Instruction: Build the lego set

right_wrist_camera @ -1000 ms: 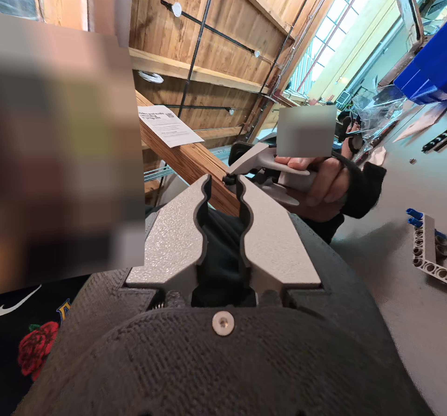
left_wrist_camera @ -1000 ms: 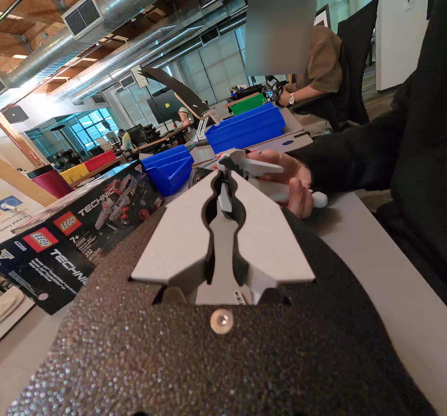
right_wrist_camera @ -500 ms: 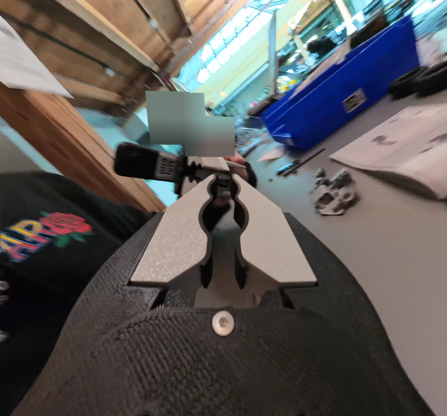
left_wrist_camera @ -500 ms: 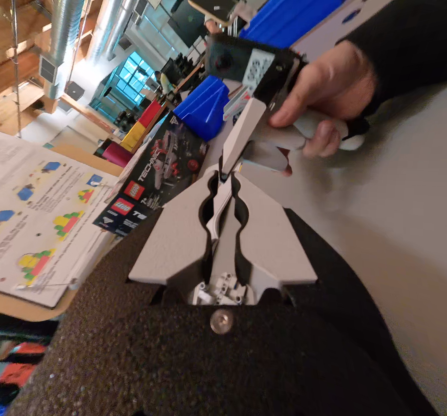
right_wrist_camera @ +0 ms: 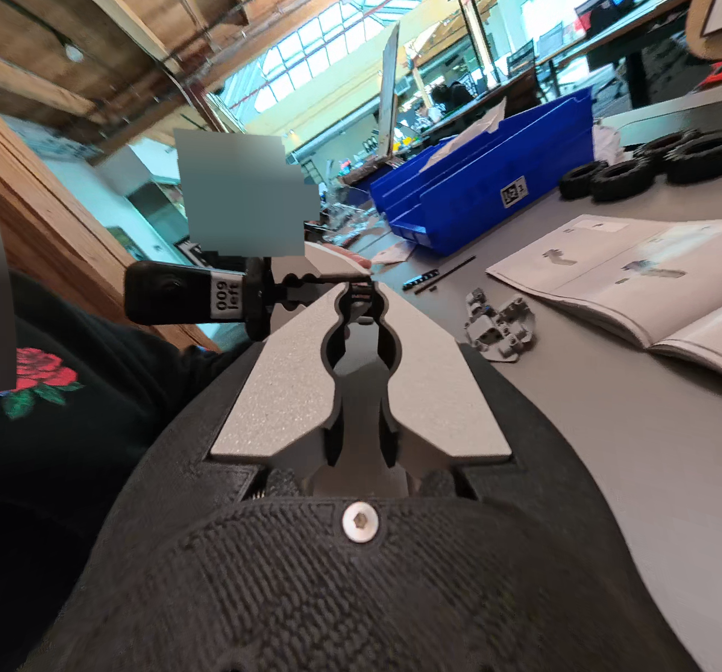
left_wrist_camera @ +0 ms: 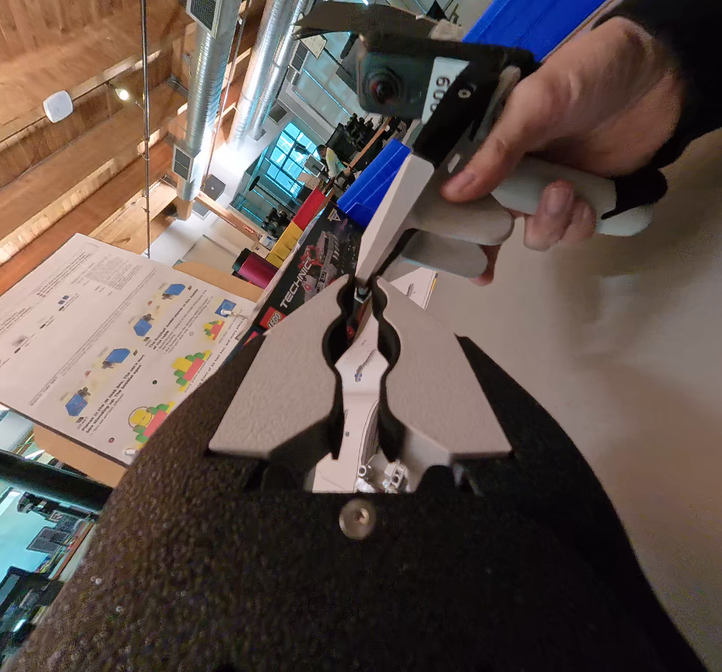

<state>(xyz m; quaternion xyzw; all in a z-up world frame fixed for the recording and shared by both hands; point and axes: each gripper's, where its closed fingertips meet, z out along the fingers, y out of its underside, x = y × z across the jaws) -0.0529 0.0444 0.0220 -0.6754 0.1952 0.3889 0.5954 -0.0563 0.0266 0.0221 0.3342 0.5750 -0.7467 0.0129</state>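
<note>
— What have you got there?

— My left gripper (left_wrist_camera: pixel 361 288) is clenched on a small grey piece (left_wrist_camera: pixel 361 297), pinched right at the fingertips and held up off the counter (right_wrist_camera: pixel 586 438). My right gripper (right_wrist_camera: pixel 360 289) points at it tip to tip. Its jaws are almost together, but I cannot tell whether they grip anything or only touch.

— So you're joining two bits in the air?

— That's my reading: either a hand-over or a press-fit. The half-built model (right_wrist_camera: pixel 500 331) lies on the counter near the open booklet (right_wrist_camera: pixel 609 282), well apart from both grippers.

— How would you do it cleanly?

— I'd keep the left one rigid and let only the right move. The two should line up along one axis before I push, because so small a piece can swivel in the pinch. I'd press slowly and straight, with no twisting. If it's a hand-over, the right must close fully before the left lets go.

— And the risk?

— The piece could pop out sideways and get lost among the parts on the counter.
</note>
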